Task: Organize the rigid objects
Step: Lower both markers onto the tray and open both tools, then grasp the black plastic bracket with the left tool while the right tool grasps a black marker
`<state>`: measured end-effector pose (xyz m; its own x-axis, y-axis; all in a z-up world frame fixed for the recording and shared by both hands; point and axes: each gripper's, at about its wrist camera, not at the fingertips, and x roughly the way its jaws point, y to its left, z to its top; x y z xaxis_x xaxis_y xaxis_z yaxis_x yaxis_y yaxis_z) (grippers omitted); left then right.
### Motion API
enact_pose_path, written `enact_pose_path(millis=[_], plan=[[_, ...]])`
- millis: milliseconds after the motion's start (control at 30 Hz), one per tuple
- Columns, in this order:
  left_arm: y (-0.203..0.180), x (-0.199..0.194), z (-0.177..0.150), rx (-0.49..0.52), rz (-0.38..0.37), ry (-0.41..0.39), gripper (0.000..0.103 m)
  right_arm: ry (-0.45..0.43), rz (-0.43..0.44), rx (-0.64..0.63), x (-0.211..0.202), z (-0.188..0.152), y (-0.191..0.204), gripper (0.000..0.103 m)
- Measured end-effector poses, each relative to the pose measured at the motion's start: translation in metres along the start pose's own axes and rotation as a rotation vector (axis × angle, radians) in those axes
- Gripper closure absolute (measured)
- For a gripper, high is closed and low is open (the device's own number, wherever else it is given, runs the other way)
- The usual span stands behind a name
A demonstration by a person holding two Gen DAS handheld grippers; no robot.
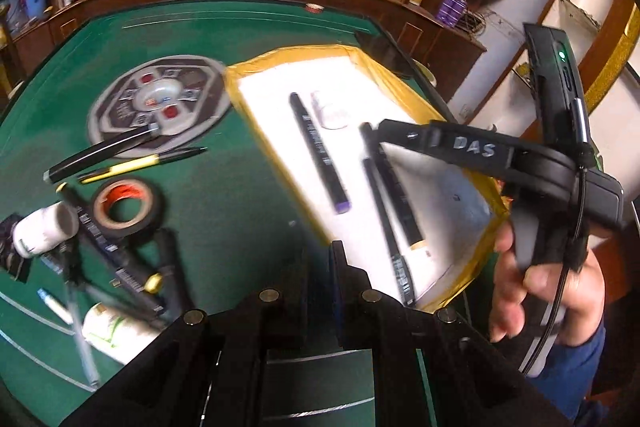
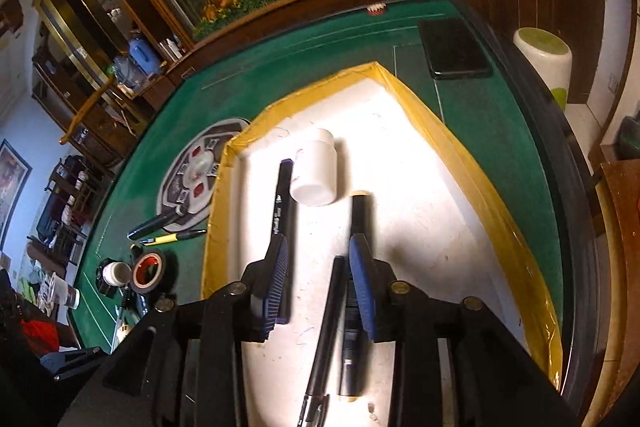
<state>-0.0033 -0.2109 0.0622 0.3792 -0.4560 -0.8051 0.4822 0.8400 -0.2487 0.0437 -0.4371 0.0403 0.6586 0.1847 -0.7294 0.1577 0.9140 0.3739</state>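
In the right wrist view the right hand-held gripper (image 2: 318,275) hangs low over the white tray (image 2: 472,187) with the yellow taped rim, its blue-padded fingers spread wide and holding nothing. Between and under those fingers lie a slim black pen (image 2: 326,331) and, touching the right pad's inner side, a thicker black marker with a tan end (image 2: 354,307); both run lengthwise along the finger direction, from lower centre of the frame up toward the middle. Just outside the left pad lies a black marker with a purple end (image 2: 282,203), nearly parallel, and above it a white bottle (image 2: 316,173) rests on its side, close beside that marker. So the tray already holds four things. The left hand-held gripper (image 1: 316,267) looks across the green worktop (image 1: 224,187); its fingertips are dark and blurred, so I cannot tell how far apart they stand, and nothing shows between them. The loose items are at the left of that view: a roll of black tape (image 1: 128,211), a yellow-barrelled pen (image 1: 140,165), a black marker (image 1: 100,151) and a white jar (image 1: 44,231), with more pens heaped at lower left. Those lie well apart from the tray and nearer the left hand, which would probably fetch the next one.
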Motion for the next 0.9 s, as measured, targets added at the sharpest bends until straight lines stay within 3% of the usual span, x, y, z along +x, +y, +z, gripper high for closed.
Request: enact_pose_path(millis=[67,133,200,267,300,433,500,600,767,900], plan=[[0.012,-0.007,-0.003,-0.019,-0.003,-0.005,0.090,-0.007,0.006,0.004,-0.001,0.001,0.000,0.072],[0.026,-0.016,-0.008,-0.033,0.020,-0.024,0.080,-0.010,0.013,0.005,-0.002,0.001,-0.001,0.072],[0.043,-0.028,-0.014,-0.049,0.048,-0.048,0.051,-0.017,0.021,0.009,-0.003,0.002,0.000,0.072],[0.062,-0.042,-0.020,-0.073,0.082,-0.085,0.033,-0.021,0.026,0.008,-0.004,0.002,0.000,0.072],[0.073,-0.050,-0.024,-0.087,0.107,-0.107,0.030,-0.024,0.027,0.010,-0.005,0.002,0.001,0.072],[0.120,-0.075,-0.034,-0.153,0.203,-0.147,0.028,-0.025,0.041,0.010,-0.006,0.001,0.002,0.072],[0.142,-0.084,-0.042,-0.181,0.263,-0.165,0.022,-0.025,0.049,0.007,-0.006,0.001,0.003,0.071],[0.179,-0.090,-0.051,-0.236,0.389,-0.182,0.017,-0.031,0.057,0.001,-0.007,0.000,0.006,0.067],[0.228,-0.072,-0.050,-0.319,0.426,-0.141,0.016,-0.034,0.065,-0.018,-0.007,-0.001,0.012,0.067],[0.244,-0.049,-0.042,-0.299,0.471,-0.093,0.016,-0.027,0.067,-0.025,-0.004,-0.002,0.013,0.067]])
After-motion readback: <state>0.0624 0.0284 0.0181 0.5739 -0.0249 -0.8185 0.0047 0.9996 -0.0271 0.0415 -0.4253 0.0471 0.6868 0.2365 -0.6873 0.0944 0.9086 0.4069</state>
